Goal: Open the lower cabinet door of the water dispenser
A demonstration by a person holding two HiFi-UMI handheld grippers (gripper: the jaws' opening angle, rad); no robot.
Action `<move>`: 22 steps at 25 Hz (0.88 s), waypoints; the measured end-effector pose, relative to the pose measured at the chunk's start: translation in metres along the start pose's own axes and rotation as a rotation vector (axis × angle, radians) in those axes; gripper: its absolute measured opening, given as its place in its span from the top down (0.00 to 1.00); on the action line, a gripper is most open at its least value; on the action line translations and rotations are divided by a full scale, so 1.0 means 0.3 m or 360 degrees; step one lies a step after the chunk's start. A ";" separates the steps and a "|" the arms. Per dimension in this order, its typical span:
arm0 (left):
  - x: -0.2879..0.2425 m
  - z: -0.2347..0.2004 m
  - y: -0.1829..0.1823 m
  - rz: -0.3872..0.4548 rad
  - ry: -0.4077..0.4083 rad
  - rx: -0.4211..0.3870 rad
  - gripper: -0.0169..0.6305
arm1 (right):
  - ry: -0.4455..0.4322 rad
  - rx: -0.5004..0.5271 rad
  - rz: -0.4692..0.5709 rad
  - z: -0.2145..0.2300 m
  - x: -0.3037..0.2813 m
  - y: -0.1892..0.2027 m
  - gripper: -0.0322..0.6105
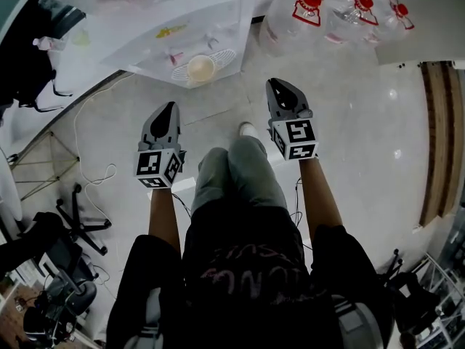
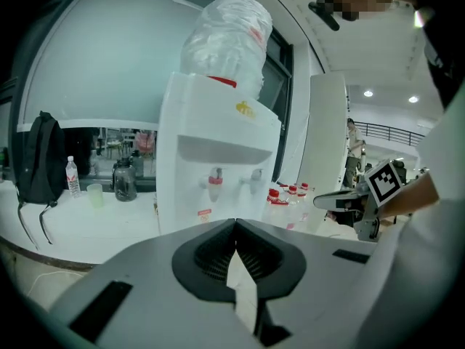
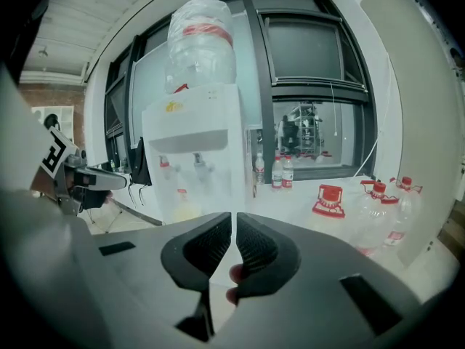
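Head view: water dispenser [image 1: 196,27] ahead of left hand-held gripper [image 1: 172,107] and right hand-held gripper [image 1: 275,83], well apart, jaws together, empty.

The water dispenser [image 2: 218,173] is showing smooth white plastic with a soft gloss, and its top bottle [image 2: 227,38] is looking like clear, crinkled plastic. The left gripper [image 2: 235,224] and right gripper [image 3: 233,215] are showing matt grey plastic shells and 2 black ribbed pads [image 3: 207,246] each. At the head view's right, the pale floor [image 1: 363,122] is shining glossily beside a brown wood strip [image 1: 438,137]. At the left gripper view's left, the backpack [image 2: 40,158] is looking like black matt cloth.
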State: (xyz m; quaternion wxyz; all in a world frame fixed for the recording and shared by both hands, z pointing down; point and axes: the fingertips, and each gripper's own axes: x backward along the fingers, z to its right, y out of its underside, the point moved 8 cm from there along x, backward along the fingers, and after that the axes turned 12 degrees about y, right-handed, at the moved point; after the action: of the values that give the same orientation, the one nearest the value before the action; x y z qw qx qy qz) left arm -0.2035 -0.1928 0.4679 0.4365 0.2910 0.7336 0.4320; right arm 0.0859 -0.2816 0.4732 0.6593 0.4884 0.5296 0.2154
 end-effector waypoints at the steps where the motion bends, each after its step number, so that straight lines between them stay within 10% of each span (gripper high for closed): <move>1: -0.012 -0.013 0.027 0.0002 -0.0015 0.0003 0.96 | -0.0005 0.0001 0.0000 0.002 -0.022 0.025 0.90; 22: -0.347 -0.235 0.529 0.0075 -0.0038 -0.0100 0.96 | -0.0056 -0.0007 0.0058 0.031 -0.493 0.534 0.86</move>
State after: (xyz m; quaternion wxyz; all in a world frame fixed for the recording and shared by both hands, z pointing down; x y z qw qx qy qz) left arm -0.2118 -0.2309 0.6666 0.4439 0.2996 0.7073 0.4614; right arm 0.0806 -0.3352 0.6846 0.6656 0.5002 0.5083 0.2200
